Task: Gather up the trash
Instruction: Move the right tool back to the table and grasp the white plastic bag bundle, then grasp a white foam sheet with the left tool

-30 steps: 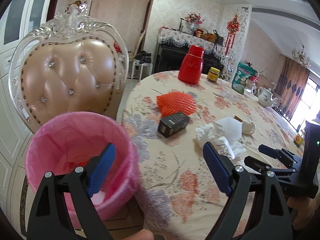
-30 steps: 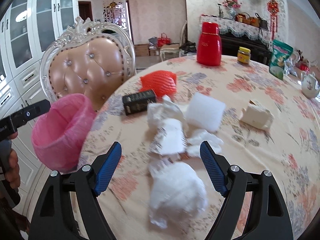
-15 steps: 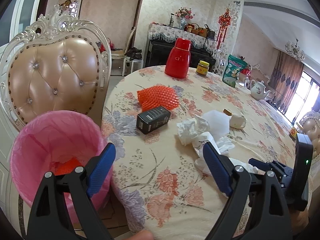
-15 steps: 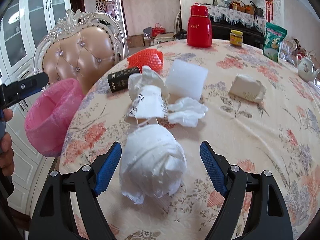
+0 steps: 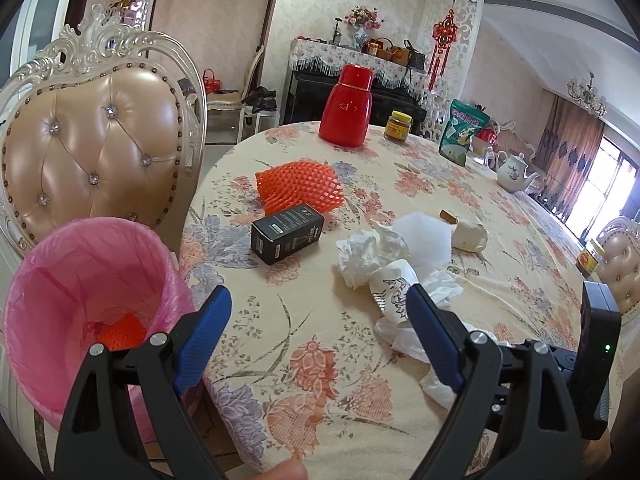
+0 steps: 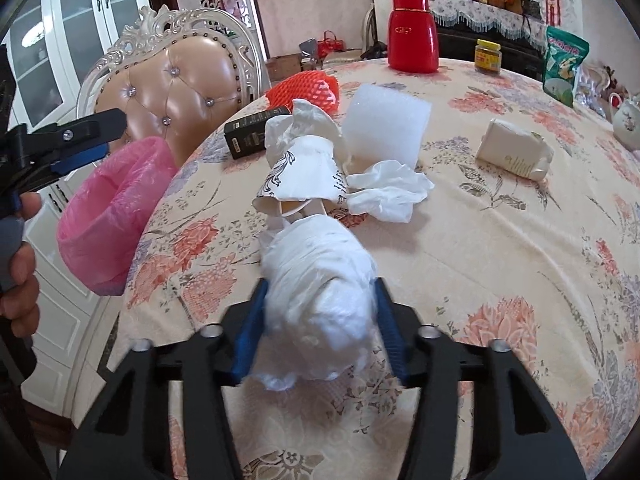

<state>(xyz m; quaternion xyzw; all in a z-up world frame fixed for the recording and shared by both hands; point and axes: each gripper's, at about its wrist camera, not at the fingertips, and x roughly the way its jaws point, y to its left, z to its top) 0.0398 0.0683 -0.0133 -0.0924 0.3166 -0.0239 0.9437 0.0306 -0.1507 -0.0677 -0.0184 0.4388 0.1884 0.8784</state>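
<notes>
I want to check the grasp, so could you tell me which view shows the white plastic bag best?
The right wrist view: the white plastic bag fills the centre, squeezed by the right gripper. In the left wrist view only crumpled edges show.

Your left gripper (image 5: 318, 334) shows two matte black arms, each tipped with a ribbed blue pad (image 5: 202, 334), and round silver screws sit where the arm links join. Your fingertip (image 5: 288, 471), bare skin, pokes in at the bottom edge. Over on the right gripper (image 6: 320, 330), same build: black angular arms, blue ribbed pads (image 6: 250, 334), silver screws along the links. Its black body carries a small green light. Your left hand (image 6: 18, 272) is bare-skinned, knuckles showing, wrapped on a grey-blue handle with a black frame above it.
</notes>
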